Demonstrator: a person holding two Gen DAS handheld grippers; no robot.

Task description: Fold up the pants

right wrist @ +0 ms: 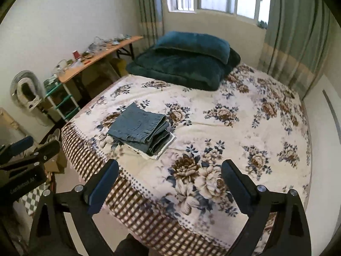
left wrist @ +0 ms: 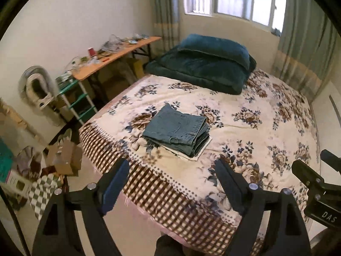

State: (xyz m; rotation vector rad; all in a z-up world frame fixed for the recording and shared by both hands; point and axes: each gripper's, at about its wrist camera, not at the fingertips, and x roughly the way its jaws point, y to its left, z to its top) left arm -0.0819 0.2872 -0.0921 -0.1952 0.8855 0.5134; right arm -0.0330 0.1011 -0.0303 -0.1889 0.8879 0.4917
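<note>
A pair of blue denim pants (left wrist: 178,131) lies folded into a compact stack on the floral bedspread (left wrist: 245,128), near the bed's front left corner, with a light layer under it. It also shows in the right wrist view (right wrist: 141,131). My left gripper (left wrist: 172,172) is open and empty, held back above the bed's front edge, short of the pants. My right gripper (right wrist: 170,175) is open and empty too, above the front edge and right of the pants. Each gripper shows at the edge of the other's view.
A folded teal blanket with a pillow (left wrist: 204,64) lies at the head of the bed. A cluttered wooden table (left wrist: 115,55), a green shelf rack (left wrist: 78,102) and a fan (left wrist: 38,87) stand left of the bed. Bags and boxes (left wrist: 61,157) crowd the floor.
</note>
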